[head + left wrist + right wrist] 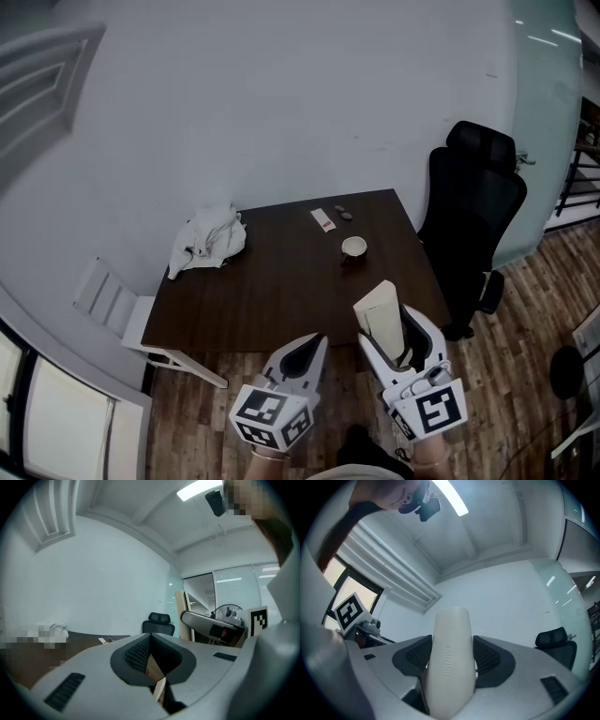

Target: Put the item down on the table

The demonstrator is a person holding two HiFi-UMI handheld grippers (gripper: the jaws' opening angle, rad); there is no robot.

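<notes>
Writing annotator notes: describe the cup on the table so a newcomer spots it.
Start at the dark wooden table by the black office chair. Toward its far right corner sits the cup: small, round, pale, unlike the flat packet behind it.

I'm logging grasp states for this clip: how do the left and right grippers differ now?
The right gripper is shut on a cream tapered item, while the left gripper has its jaws together on nothing. The left gripper's view shows the dark table ahead; the right gripper's shows mostly wall and ceiling. Both are held near the table's front edge.
</notes>
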